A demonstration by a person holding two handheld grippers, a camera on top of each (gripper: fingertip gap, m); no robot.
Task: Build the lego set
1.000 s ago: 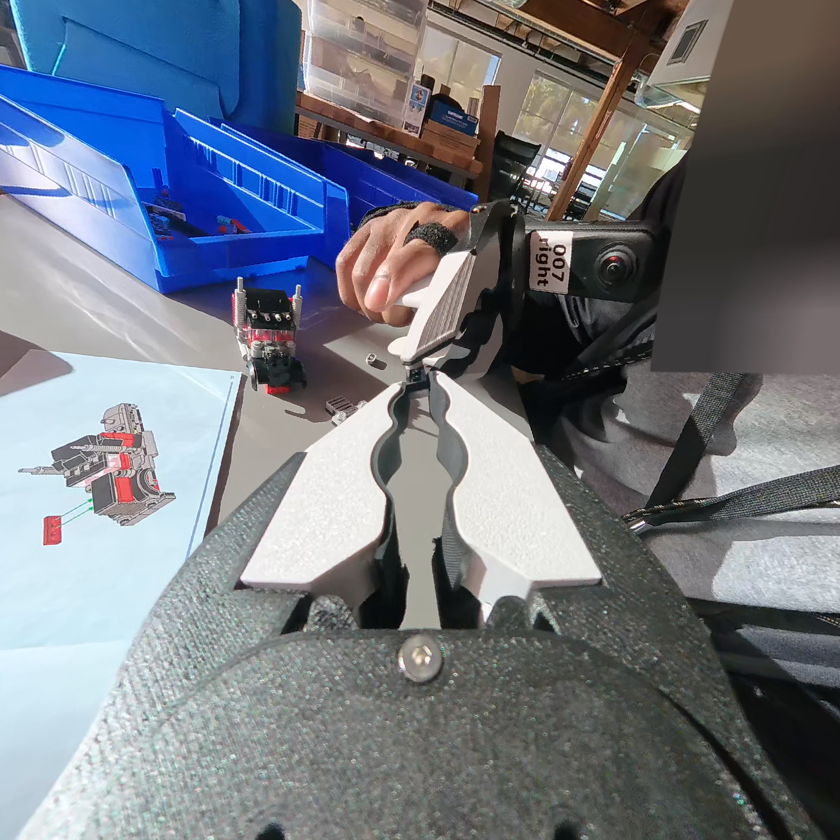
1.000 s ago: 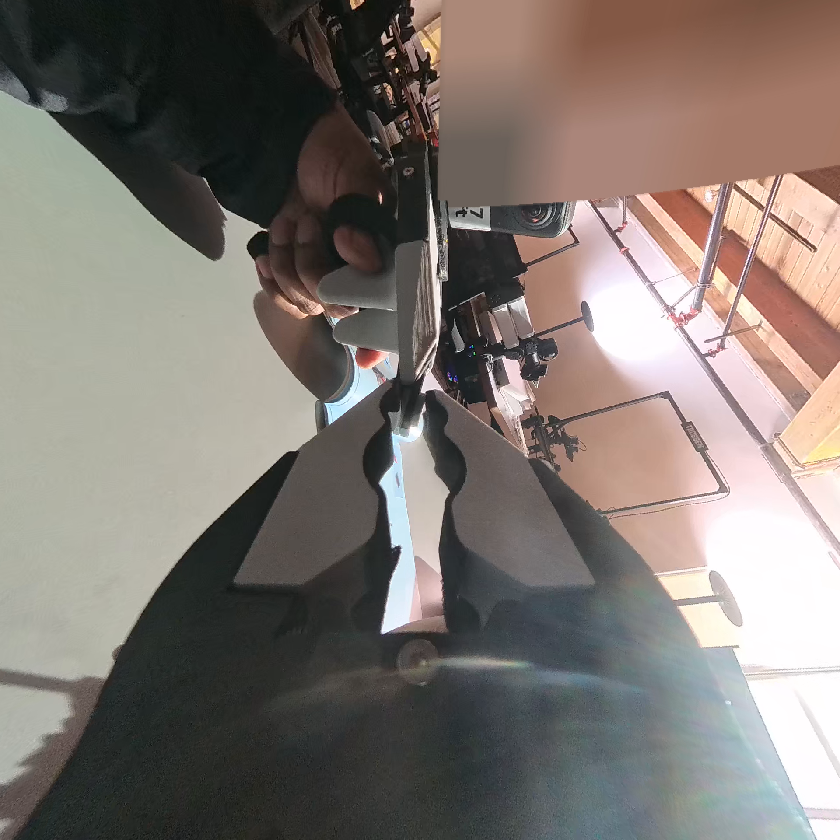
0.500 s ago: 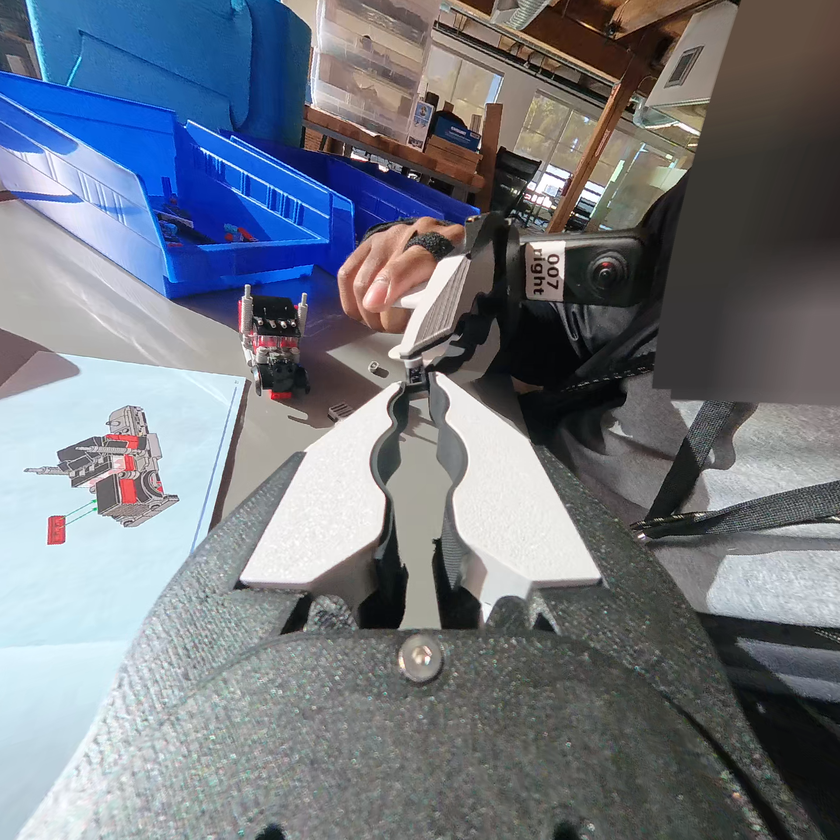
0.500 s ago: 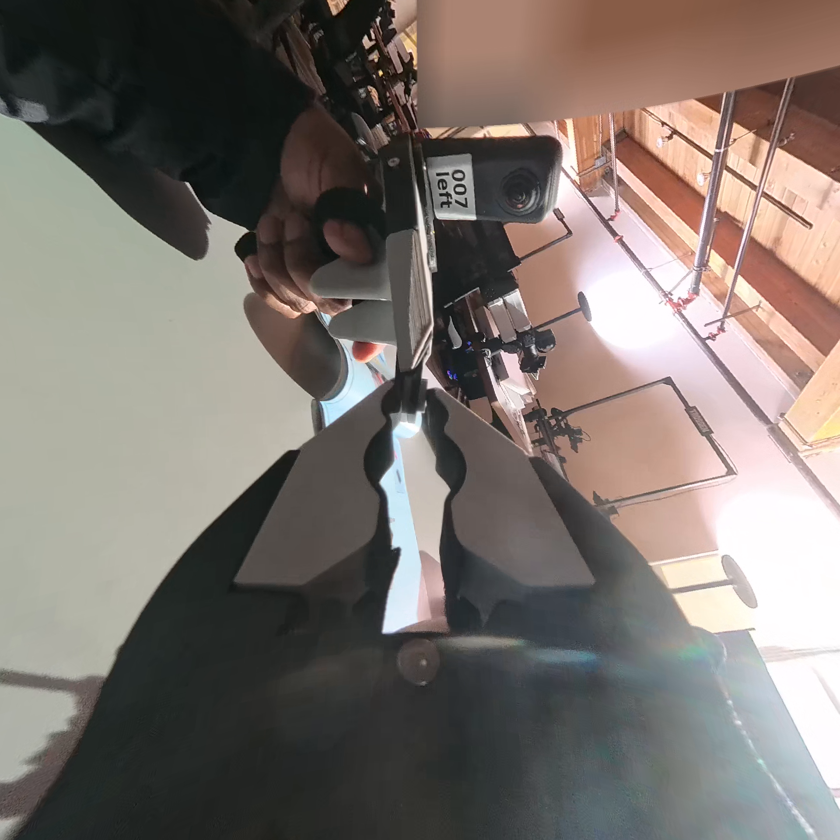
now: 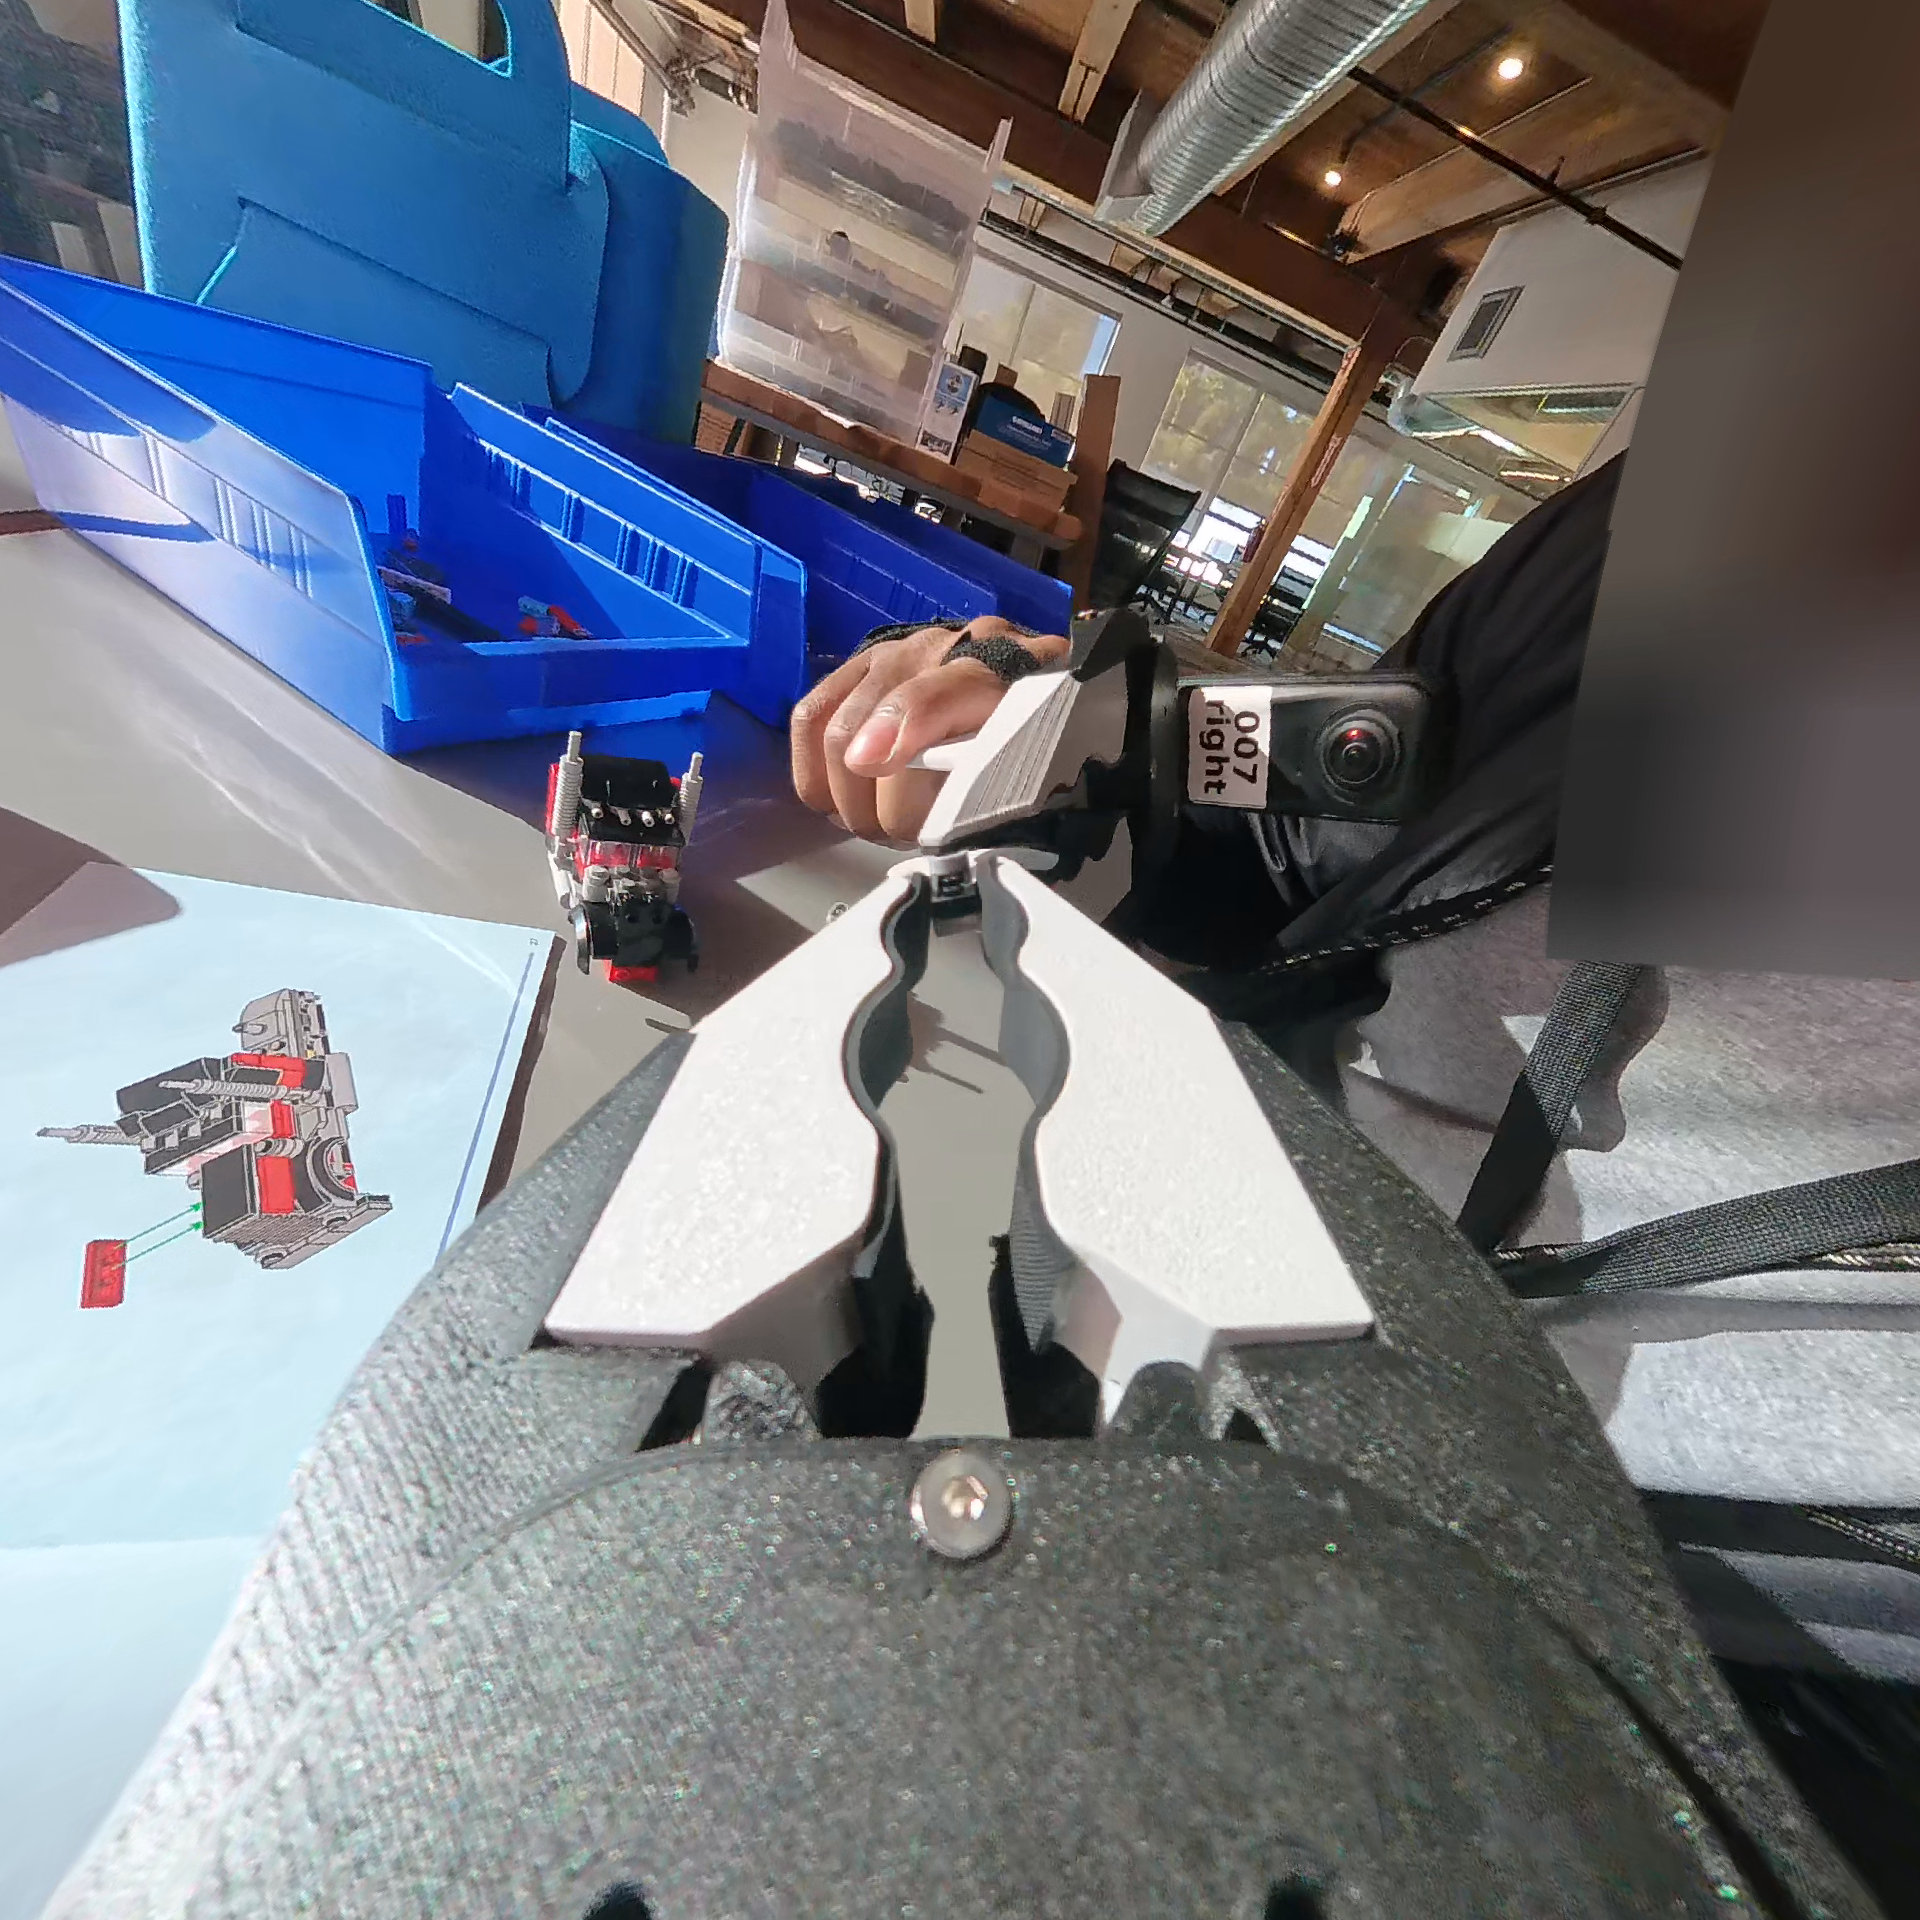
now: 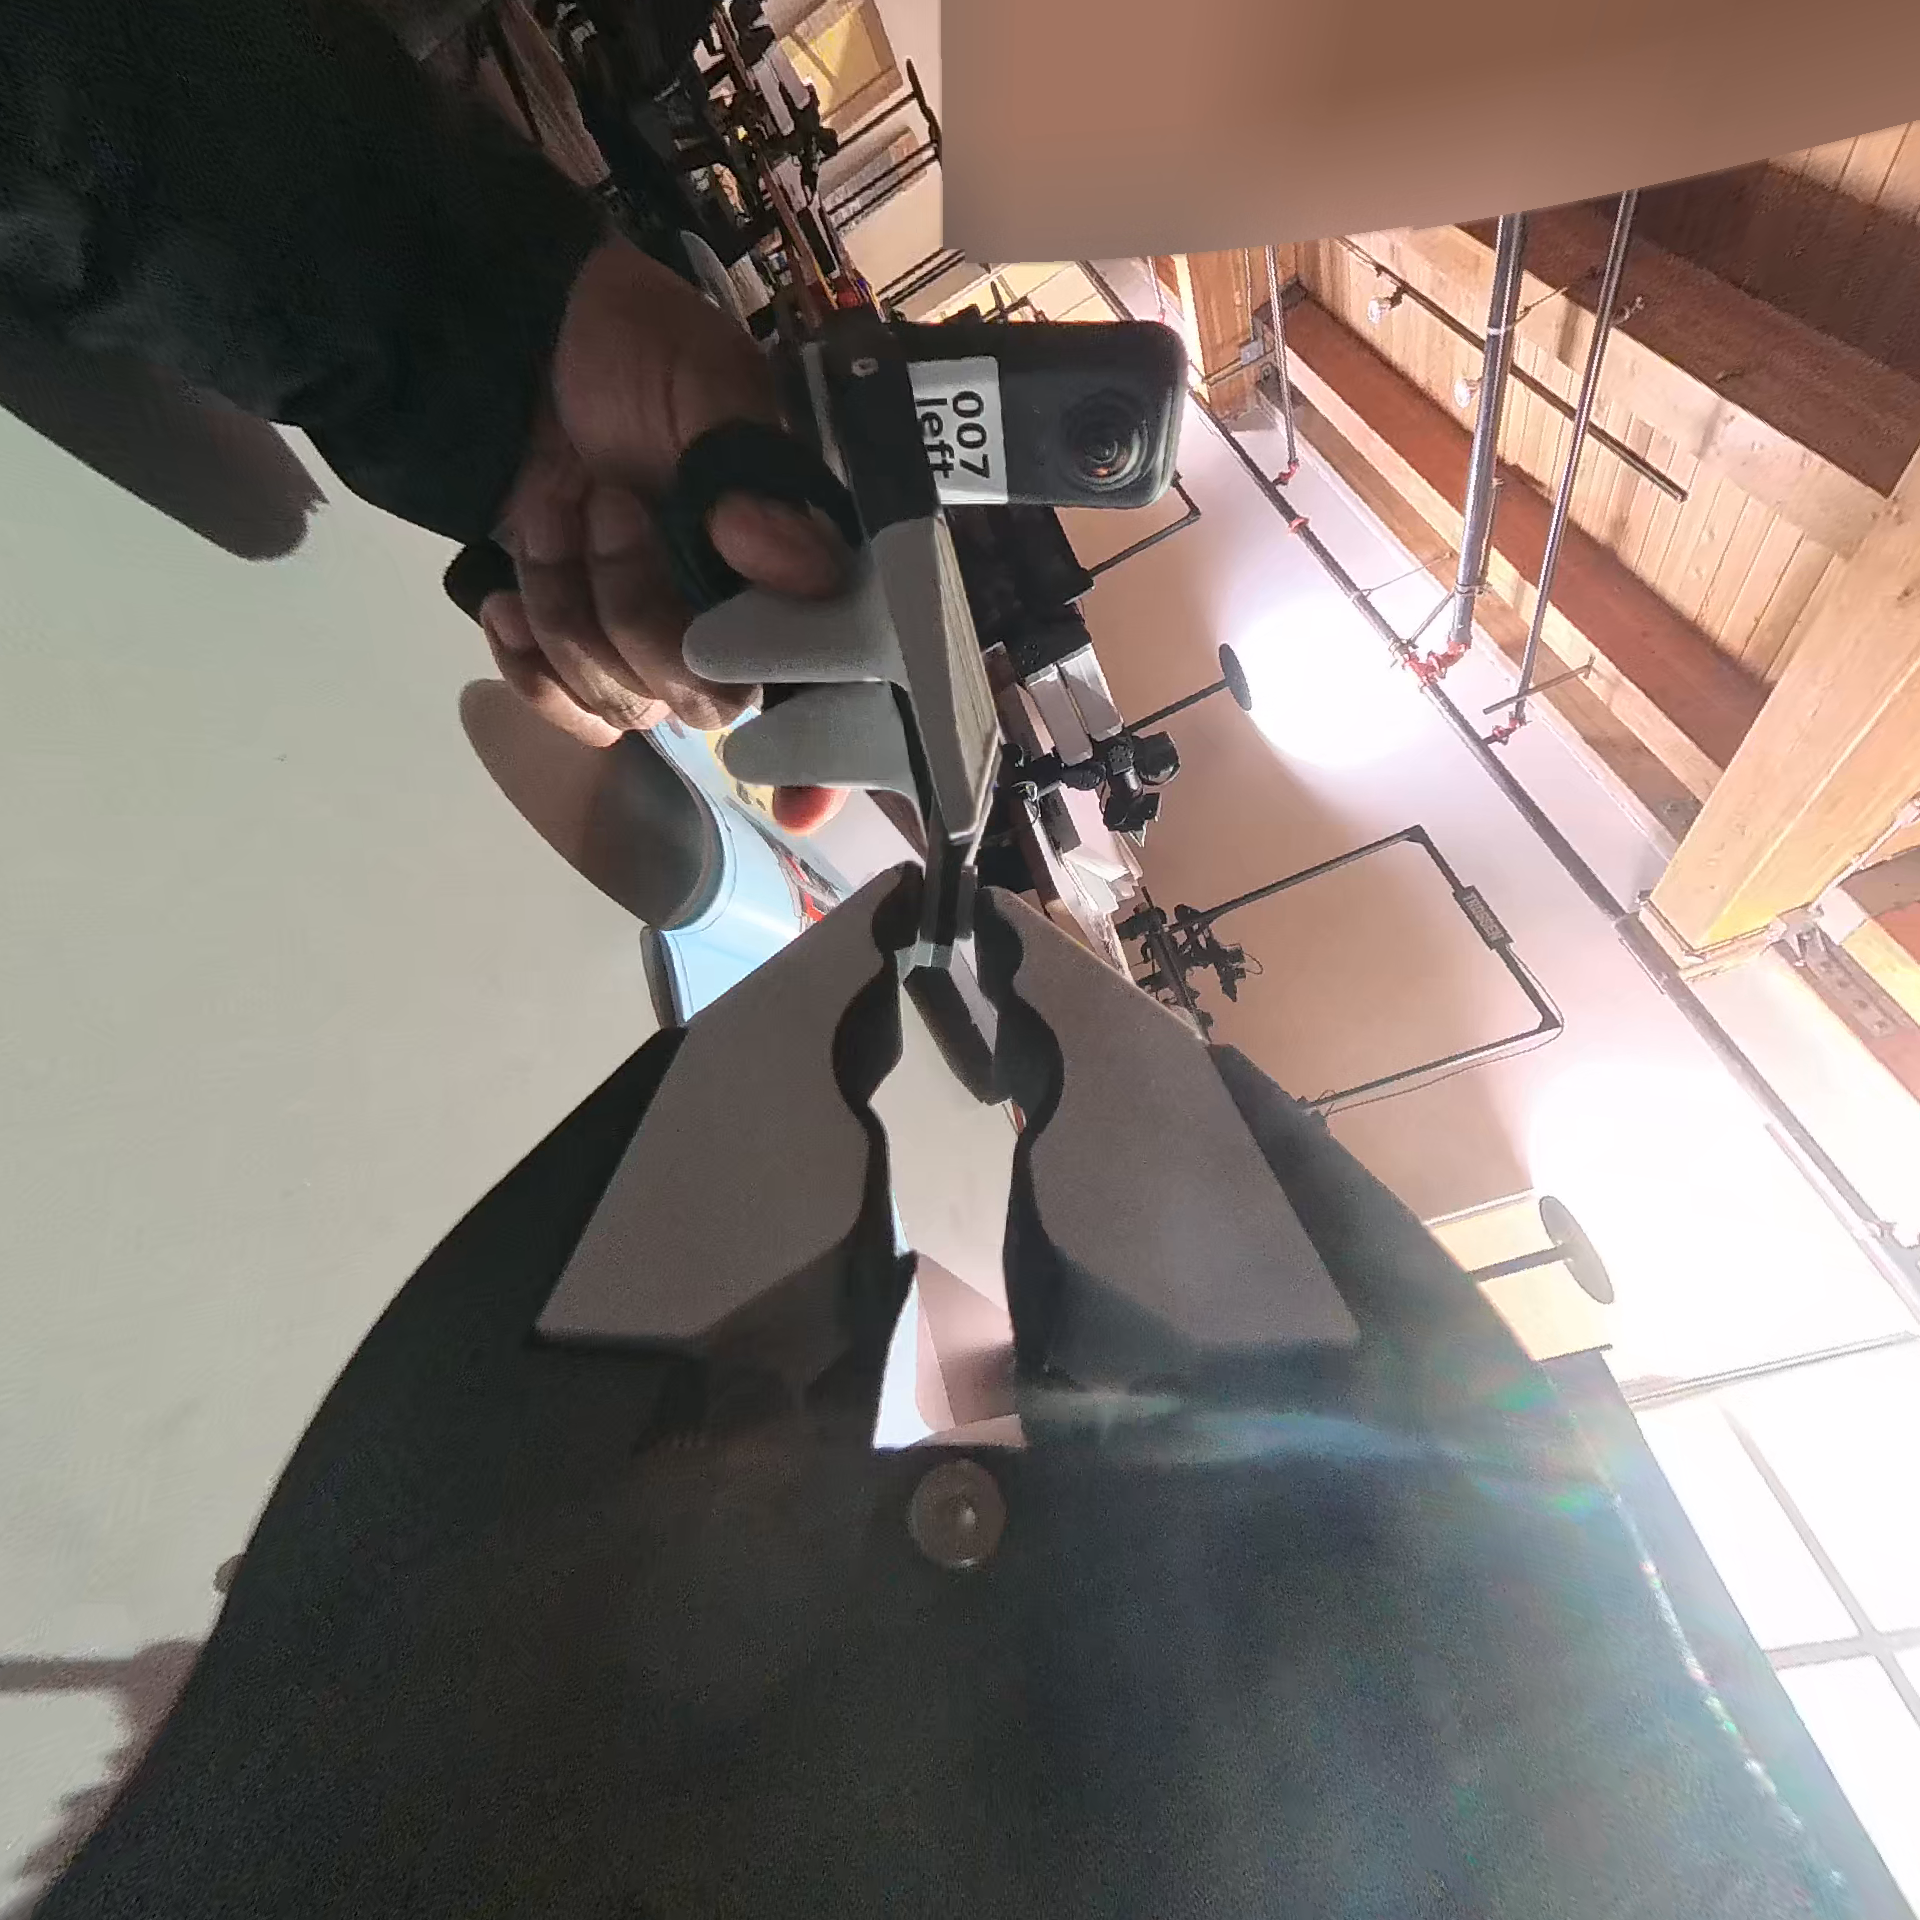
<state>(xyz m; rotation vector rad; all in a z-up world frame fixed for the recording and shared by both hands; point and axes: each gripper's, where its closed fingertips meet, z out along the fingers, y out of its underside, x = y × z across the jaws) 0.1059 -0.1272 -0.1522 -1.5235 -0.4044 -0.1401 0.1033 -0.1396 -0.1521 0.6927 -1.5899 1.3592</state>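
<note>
Left wrist view: the left gripper (image 5: 951, 883) has its tips pinched on a small dark lego piece (image 5: 950, 889), held just above the grey table (image 5: 208, 748). The right gripper (image 5: 961, 847) comes in from the far side and meets that same piece tip to tip; its jaws look nearly closed on it too. In the right wrist view the right gripper (image 6: 940, 935) nips the same little piece (image 6: 935, 951). Left of the tips, the instruction sheet (image 5: 208, 1195) lies flat, and the half-built red-and-black lego truck (image 5: 623, 862) stands just past its corner. Further back are blue bins (image 5: 468, 582) holding loose pieces.
</note>
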